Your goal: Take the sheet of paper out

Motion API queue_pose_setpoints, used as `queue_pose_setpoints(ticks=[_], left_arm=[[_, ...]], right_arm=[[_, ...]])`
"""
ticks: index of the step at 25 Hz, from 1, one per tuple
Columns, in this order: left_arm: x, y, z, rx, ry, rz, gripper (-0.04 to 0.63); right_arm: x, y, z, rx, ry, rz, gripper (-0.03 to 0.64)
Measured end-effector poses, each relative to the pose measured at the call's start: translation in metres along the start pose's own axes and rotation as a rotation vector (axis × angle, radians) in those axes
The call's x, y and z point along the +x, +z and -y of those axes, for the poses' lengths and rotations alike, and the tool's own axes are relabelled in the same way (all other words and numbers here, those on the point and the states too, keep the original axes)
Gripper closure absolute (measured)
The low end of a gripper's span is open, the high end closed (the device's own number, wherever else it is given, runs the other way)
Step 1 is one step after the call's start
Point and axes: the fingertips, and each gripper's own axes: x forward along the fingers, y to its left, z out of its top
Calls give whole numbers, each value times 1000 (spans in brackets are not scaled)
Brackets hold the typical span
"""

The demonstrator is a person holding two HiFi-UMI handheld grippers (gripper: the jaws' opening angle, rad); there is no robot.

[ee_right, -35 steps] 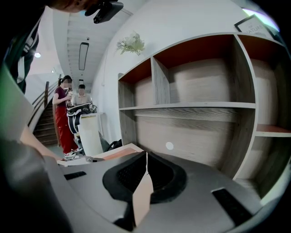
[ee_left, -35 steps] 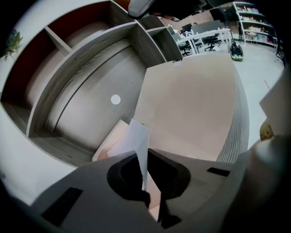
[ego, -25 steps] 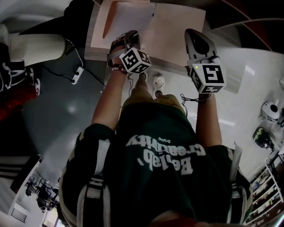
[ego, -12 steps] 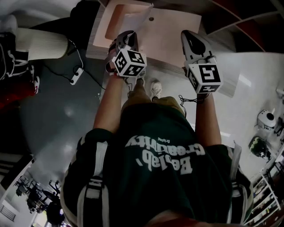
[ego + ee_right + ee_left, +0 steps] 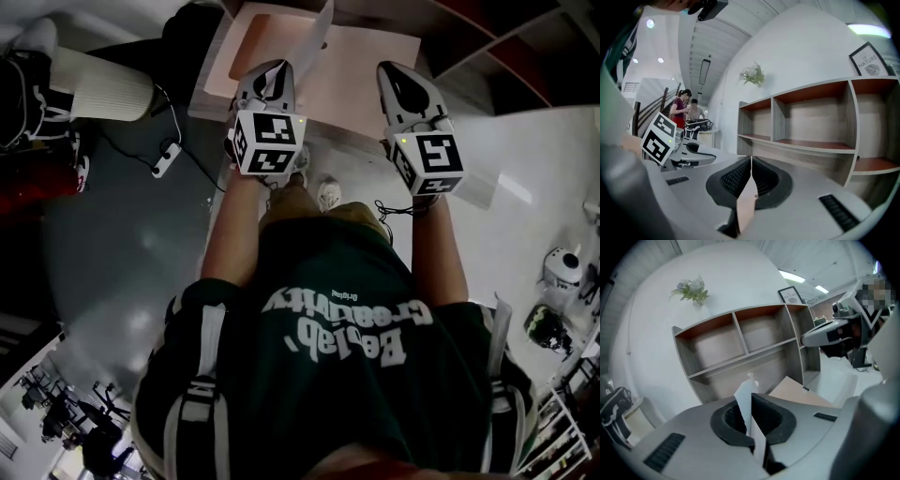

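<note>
The sheet of paper is thin, matt white. The left tool is smooth grey plastic; the shelf, grained wood.

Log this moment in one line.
left hand-held gripper: shut on white sheet | right hand-held gripper: shut on pink folder | sheet: standing up above folder

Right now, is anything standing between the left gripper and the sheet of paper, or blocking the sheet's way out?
Nothing visible does. The left gripper is shut directly on the sheet of paper, which stands up past its jaws. The right gripper is shut on a thin peach-coloured cover, and nothing lies across the sheet.
</note>
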Motion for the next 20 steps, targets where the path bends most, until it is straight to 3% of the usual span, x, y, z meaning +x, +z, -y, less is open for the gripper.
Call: queue_pose_setpoints(ticks=[7, 10, 13, 20], left_arm=[[-53, 33, -1, -127, 11, 123, 577], [-69, 37, -7, -175, 5, 165, 578], [-82, 37, -17, -197, 9, 202, 577], [-103, 34, -38, -224, 8, 280, 577]], right_arm=[[-23, 13, -10, -15, -9, -10, 583], [-24, 24, -16, -23, -14, 40, 583], [-21, 33, -21, -20, -20, 101, 583], [-16, 43, -29, -12, -83, 122, 583]])
